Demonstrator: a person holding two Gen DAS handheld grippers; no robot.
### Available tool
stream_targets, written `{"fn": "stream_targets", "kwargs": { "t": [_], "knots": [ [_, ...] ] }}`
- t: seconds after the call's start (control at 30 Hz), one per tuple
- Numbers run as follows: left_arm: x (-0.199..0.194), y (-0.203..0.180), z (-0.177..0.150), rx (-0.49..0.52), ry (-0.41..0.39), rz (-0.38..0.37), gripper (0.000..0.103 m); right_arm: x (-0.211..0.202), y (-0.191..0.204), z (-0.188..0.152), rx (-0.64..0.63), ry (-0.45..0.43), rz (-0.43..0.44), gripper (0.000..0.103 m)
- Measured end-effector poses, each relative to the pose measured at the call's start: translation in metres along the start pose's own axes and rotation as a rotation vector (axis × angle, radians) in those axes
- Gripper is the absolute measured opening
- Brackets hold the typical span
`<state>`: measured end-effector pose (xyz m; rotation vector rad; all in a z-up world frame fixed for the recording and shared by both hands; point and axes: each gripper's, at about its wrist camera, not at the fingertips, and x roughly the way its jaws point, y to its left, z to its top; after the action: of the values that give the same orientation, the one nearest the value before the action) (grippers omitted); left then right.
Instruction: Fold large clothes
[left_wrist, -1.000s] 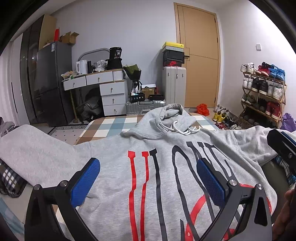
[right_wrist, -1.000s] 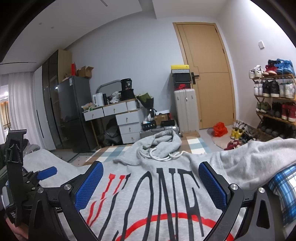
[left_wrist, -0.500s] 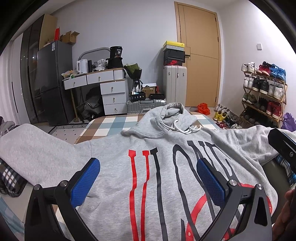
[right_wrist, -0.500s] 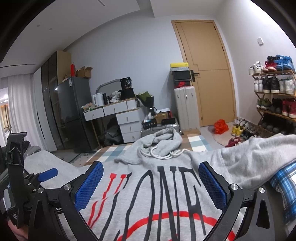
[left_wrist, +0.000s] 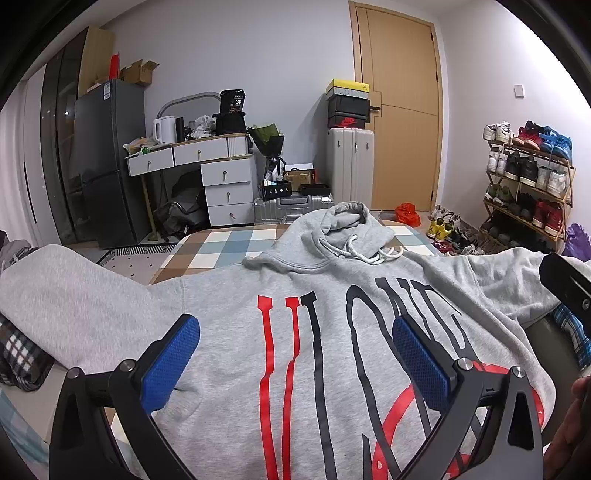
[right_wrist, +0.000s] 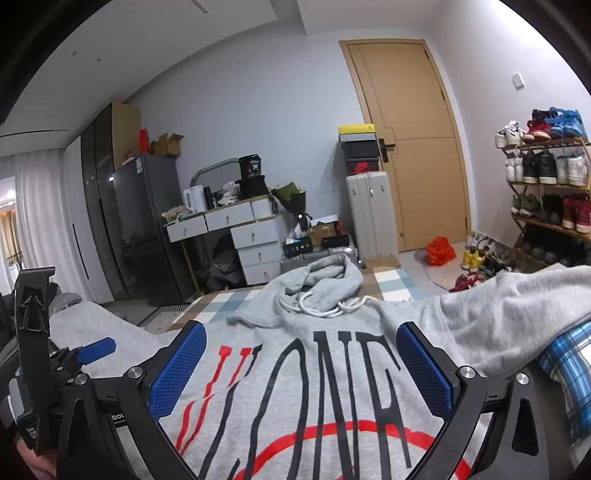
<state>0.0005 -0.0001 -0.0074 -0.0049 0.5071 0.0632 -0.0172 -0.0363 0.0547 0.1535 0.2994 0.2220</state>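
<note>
The hoodie (left_wrist: 295, 332) lies front-up and spread flat on the bed (left_wrist: 229, 243), lettering showing. Its hood (left_wrist: 343, 229) is bunched at the far end with the white drawstring (left_wrist: 365, 254) tangled under it. One sleeve (left_wrist: 74, 288) runs out to the left over a dark plaid blanket (left_wrist: 18, 350). The other sleeve (right_wrist: 498, 306) stretches right, draping over something blue-checked (right_wrist: 569, 365) at the bed's edge. Laid out this way, body smooth and arms wide, it looks ready for a first fold, none of which has been made yet.

Both tongs hover low over the hem end, pointing up the garment toward the hood. The left tongs (left_wrist: 295, 354) stand spread wide, blue pads apart with nothing between them, just above the red letters. The right tongs (right_wrist: 301, 365) are likewise gaping and empty over the black lettering. I can't quite tell whether either set brushes the cloth or floats just clear of it.

They sit side by side, close together near the middle of the chest, which I'd guess is a starting pose rather than a grip position. To fold, each would likely need to travel outward to a sleeve or to a hem corner. The thick fleece should hold a crease poorly and slump if pinched by one layer only.
</note>
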Motion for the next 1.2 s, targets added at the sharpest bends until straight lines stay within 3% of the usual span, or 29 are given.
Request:
{"fn": "stream_targets", "kwargs": {
  "t": [0.77, 0.87, 1.03, 1.2],
  "knots": [
    [0.002, 0.001, 0.001, 0.008, 0.003, 0.014, 0.102, 0.000, 0.000, -0.001, 0.015, 0.007, 0.001, 0.103],
    [0.005, 0.001, 0.001, 0.000, 0.001, 0.003, 0.102, 0.000, -0.005, 0.000, 0.040, 0.016, 0.046, 0.103],
    [0.010, 0.002, -0.001, -0.017, 0.023, -0.017, 0.102, -0.009, -0.025, 0.010, 0.105, -0.014, 0.052, 0.103],
    [0.006, -0.004, -0.002, -0.015, 0.029, -0.055, 0.102, -0.030, -0.084, 0.030, 0.273, 0.001, 0.018, 0.103]
  ]
}}
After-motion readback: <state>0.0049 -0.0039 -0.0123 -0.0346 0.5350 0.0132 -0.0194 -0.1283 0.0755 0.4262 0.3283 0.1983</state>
